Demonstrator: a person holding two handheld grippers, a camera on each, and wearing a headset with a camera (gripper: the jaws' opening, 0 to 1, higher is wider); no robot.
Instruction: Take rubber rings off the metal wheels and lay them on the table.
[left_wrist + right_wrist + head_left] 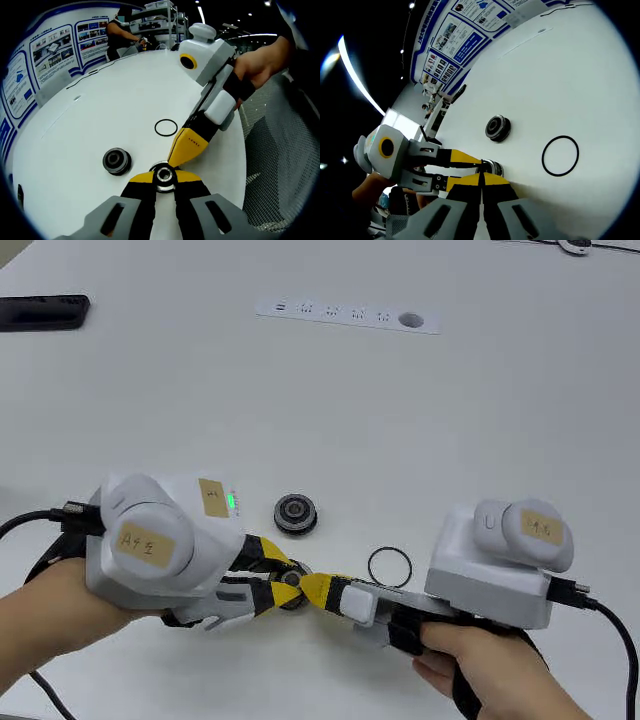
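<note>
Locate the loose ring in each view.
Head view: ring lower right of centre.
Left gripper view: ring about at centre.
Right gripper view: ring right of centre, a little low.
Shared landmark: the free wheel lying close beside it.

The left tongs (284,576) and right tongs (312,587) meet at a wheel (292,588) beside a ring (389,567).

The white, yellow-and-black-jawed left gripper (283,585), held in the left hand (45,612), clamps a small metal wheel (164,176). The matching right gripper (312,588), in the right hand (480,655), meets it tip to tip, jaws pressed together.
</note>
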